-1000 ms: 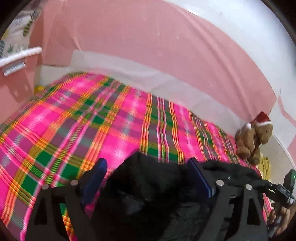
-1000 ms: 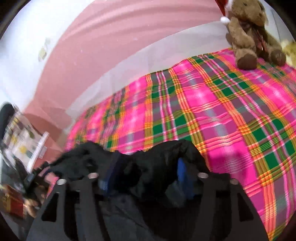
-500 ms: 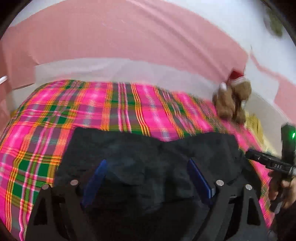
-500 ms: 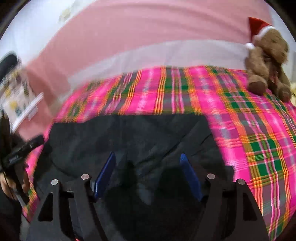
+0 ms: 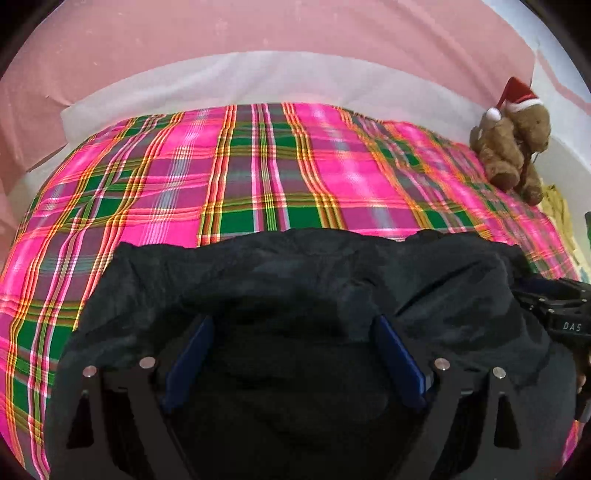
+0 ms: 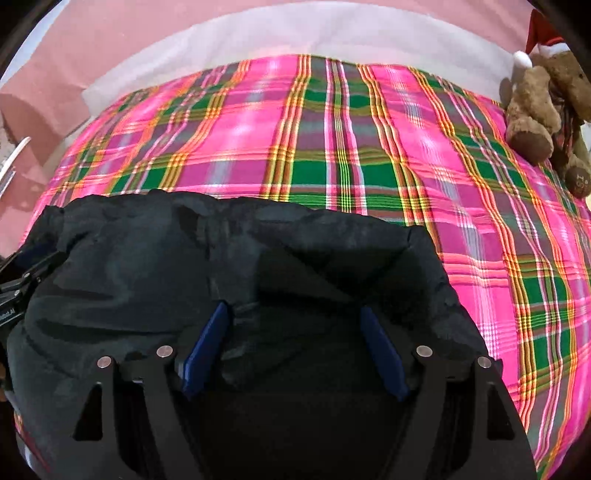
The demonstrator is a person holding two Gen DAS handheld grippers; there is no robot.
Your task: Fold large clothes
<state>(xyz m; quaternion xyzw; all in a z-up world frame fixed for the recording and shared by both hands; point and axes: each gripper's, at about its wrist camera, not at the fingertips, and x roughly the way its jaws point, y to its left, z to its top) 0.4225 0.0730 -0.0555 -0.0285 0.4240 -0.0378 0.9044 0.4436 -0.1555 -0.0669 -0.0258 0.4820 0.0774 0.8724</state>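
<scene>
The black garment (image 5: 295,288) lies on the bed, spread over the near part of the plaid blanket (image 5: 258,173), its far edge running roughly across the bed's middle. From the right wrist view the same garment (image 6: 184,258) fills the lower left, rumpled, with a raised fold near its right corner. No label or print shows on the cloth.

The left gripper (image 5: 291,350) points down over the garment; its blue fingers (image 5: 192,354) stand wide apart, with dark cloth seen between and under them. Whether the pads touch the cloth cannot be told, but they do not pinch it. The right gripper (image 6: 295,343) hangs likewise over the garment; its fingers (image 6: 380,350) are spread wide and have just been opening, with cloth lying below and between them, not squeezed.

In the left view the right gripper's body shows at the right edge of the garment, bearing the white letters "DAS" (image 5: 571,326). In the right view the left gripper's body shows at the left edge, with a small white label (image 6: 5,315) too cut off to read.

The blanket is pink, green and yellow plaid and covers the bed up to a white strip (image 5: 258,77) at the far edge. Behind that is a pink wall (image 5: 258,26). A brown teddy bear (image 5: 513,147) in a red and white Santa hat sits at the far right corner of the bed; some writing on its foot sole (image 6: 580,181) is too small to read.
</scene>
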